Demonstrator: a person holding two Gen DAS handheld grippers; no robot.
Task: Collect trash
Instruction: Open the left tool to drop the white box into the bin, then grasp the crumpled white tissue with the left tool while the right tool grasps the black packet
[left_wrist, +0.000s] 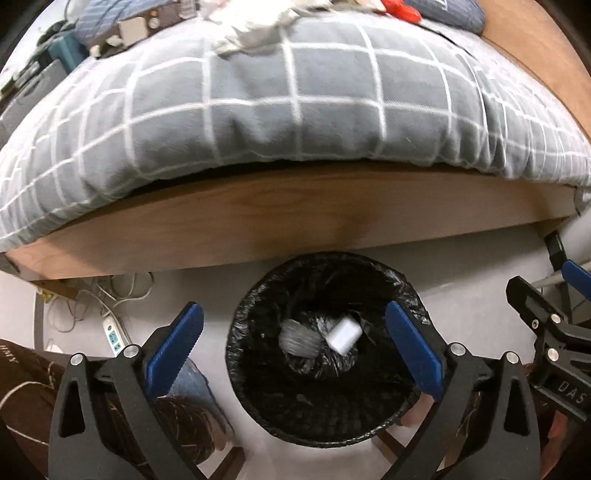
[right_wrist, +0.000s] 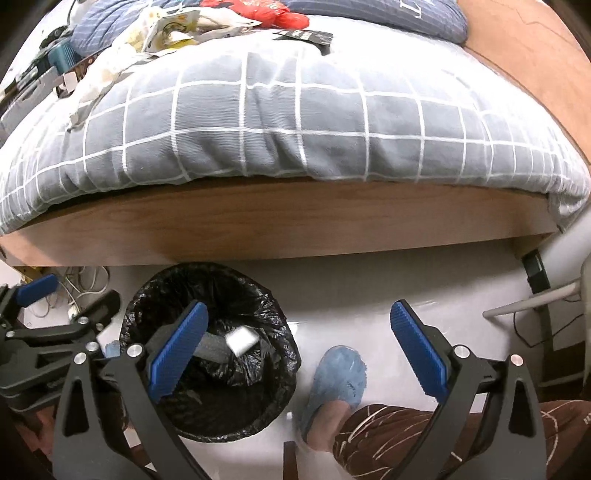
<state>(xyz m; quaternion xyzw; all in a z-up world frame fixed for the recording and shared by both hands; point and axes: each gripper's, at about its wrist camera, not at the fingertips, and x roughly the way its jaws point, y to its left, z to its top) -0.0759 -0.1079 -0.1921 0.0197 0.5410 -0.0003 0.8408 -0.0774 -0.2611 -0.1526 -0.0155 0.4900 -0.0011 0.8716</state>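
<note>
Both claws hang spread wide and empty above a black-lined trash bin (left_wrist: 325, 347) beside the bed (left_wrist: 295, 122): the left claw (left_wrist: 295, 343) directly over it, the right claw (right_wrist: 299, 341) just beside. Inside, a small white piece of trash (left_wrist: 344, 335) shows blurred above crumpled plastic.

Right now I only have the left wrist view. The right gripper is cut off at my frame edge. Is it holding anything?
Observer: No. The right gripper is open and empty, at the right side of the bin.
Operator: Anything under it?
Observer: A foot in a blue slipper is on the floor beside the bin. In the right wrist view it sits between the fingers.
Operator: More trash on the bed?
Observer: Yes. A black wrapper lies on the quilt near the red bag. I can't make it out in your view.
</note>
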